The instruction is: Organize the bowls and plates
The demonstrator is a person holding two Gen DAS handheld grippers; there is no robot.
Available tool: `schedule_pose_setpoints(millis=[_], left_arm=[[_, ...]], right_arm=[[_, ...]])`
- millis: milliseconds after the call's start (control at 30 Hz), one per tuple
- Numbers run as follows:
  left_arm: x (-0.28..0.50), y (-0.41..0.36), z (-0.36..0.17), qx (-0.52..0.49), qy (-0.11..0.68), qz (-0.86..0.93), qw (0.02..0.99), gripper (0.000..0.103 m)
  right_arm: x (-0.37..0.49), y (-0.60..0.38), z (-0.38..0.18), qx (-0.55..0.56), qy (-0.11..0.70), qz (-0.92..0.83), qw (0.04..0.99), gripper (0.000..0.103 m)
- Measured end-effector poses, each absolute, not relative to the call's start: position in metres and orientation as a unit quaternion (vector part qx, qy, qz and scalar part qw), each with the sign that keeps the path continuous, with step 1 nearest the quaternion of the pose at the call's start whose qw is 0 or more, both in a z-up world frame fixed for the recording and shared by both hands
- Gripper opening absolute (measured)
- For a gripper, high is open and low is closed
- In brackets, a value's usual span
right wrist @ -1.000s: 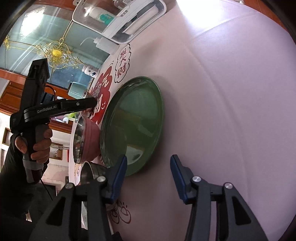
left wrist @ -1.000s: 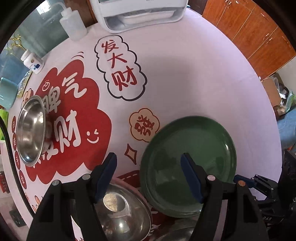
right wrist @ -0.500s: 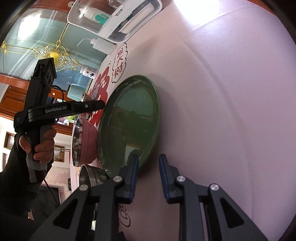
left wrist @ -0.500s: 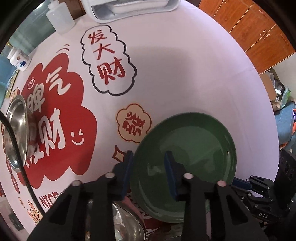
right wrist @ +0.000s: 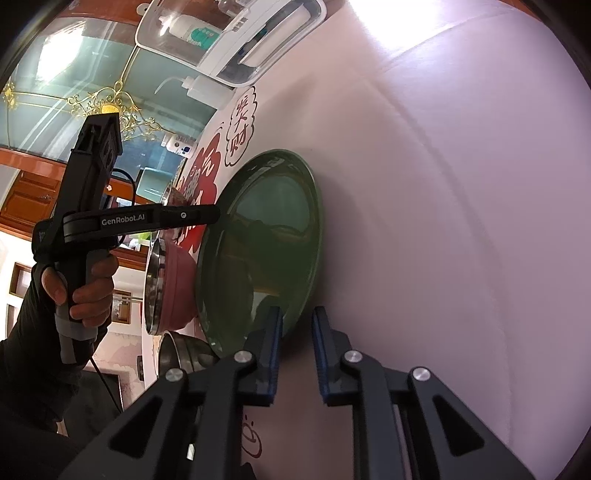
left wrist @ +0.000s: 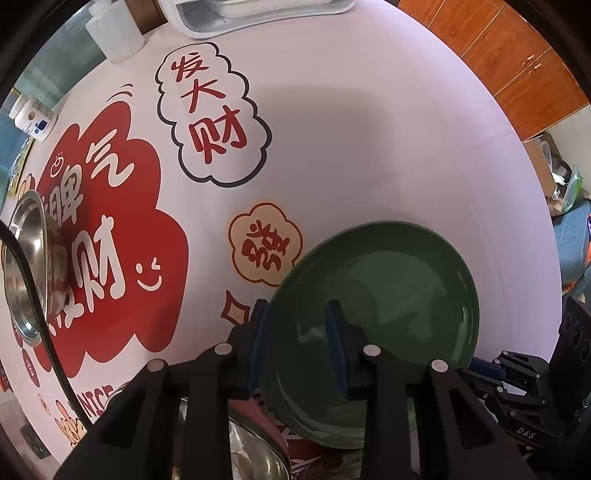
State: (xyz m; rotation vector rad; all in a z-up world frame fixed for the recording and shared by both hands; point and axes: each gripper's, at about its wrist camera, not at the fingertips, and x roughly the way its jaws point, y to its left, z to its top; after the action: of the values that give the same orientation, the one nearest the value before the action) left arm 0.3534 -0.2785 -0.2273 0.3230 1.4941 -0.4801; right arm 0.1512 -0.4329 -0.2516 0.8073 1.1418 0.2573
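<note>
Left wrist view. Left claw (left wrist: 297,343) points down over the green plate (left wrist: 388,314); its jaws have just been closing and now straddle the plate's near-left rim, one pad outside, one on the inner face. Looks like a rim pinch, probably to lift or steady the plate from this side. Plate is empty and lies on the table (left wrist: 369,147), partly over a pink bowl (left wrist: 258,417). That bowl has a shiny steel lining; whether anything is in it I cannot tell. A steel bowl (left wrist: 33,273) stands well apart at the left edge, empty as far as it shows. Right claw (left wrist: 484,369) shows at the plate's far-right rim. A white tray (left wrist: 236,18) and a squeeze bottle (left wrist: 114,33) stand at the table's far end.

Right wrist view. Right claw (right wrist: 297,350) is angled down at the plate (right wrist: 266,243); its jaws have just been closing and sit nearly together with the plate's near rim between the pads. Two claws on opposite rims suggests a two-handed lift, likely to stack or move the plate. Left claw (right wrist: 212,216), held by a hand (right wrist: 81,291), reaches the opposite rim. Pink bowl (right wrist: 173,288) touches the plate's left side; a second steel bowl (right wrist: 184,354) lies below it, contents hidden. The tray (right wrist: 229,33) holds a bottle.
</note>
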Motion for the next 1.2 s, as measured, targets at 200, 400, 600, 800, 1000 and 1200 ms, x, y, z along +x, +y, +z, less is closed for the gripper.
schedule_pose_setpoints(millis=[200,400,600,800,1000,1200], left_arm=[[0.361,-0.267,-0.237,0.138,0.687,-0.205,0.683,0.026],[0.363,-0.264,-0.239,0.143,0.688,-0.204,0.682,0.019],[0.364,-0.262,-0.243,0.149,0.686,-0.207,0.681,0.014],[0.361,-0.267,-0.245,0.148,0.683,-0.207,0.684,0.014],[0.359,-0.274,-0.237,0.139,0.673,-0.207,0.697,0.014],[0.356,-0.281,-0.221,0.136,0.659,-0.219,0.706,0.014]], right_arm=[[0.152,-0.432,-0.254,0.376,0.523,0.126,0.755,0.013],[0.153,-0.433,-0.254,0.376,0.523,0.126,0.755,0.013],[0.154,-0.434,-0.254,0.376,0.523,0.128,0.754,0.013],[0.152,-0.436,-0.254,0.382,0.524,0.127,0.751,0.012],[0.148,-0.438,-0.25,0.382,0.514,0.119,0.759,0.012],[0.141,-0.446,-0.244,0.392,0.5,0.113,0.764,0.012]])
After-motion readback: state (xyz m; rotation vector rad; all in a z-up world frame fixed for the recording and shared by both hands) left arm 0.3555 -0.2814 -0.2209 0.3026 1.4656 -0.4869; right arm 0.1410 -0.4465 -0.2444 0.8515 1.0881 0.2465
